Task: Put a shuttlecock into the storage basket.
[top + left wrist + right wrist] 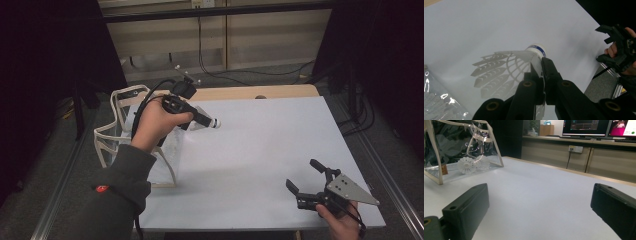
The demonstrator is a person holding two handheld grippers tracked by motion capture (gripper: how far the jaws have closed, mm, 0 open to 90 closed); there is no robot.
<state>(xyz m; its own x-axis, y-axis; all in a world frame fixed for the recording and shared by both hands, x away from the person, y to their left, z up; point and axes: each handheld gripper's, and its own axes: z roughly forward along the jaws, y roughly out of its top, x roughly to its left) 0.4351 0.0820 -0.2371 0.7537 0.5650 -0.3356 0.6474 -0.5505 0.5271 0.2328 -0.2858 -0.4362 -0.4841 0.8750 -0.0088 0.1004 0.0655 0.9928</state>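
A white plastic shuttlecock (506,67) with a blue-banded cork (216,122) is clamped by its skirt in my left gripper (541,62), which is shut on it. In the high view the left gripper (204,120) hovers above the table just right of a clear bag (120,130) with cream trim. My right gripper (305,177) rests near the table's front right corner, its jaws wide apart with nothing between them. In the right gripper view, two more shuttlecocks (467,165) lie inside the bag (439,157), far beyond the open right gripper (539,202).
A white table top (260,150) spreads between the two hands. The right gripper (619,47) and its hand sit at the far table edge in the left gripper view. Cables run on the floor behind; monitors (586,127) stand on a far counter.
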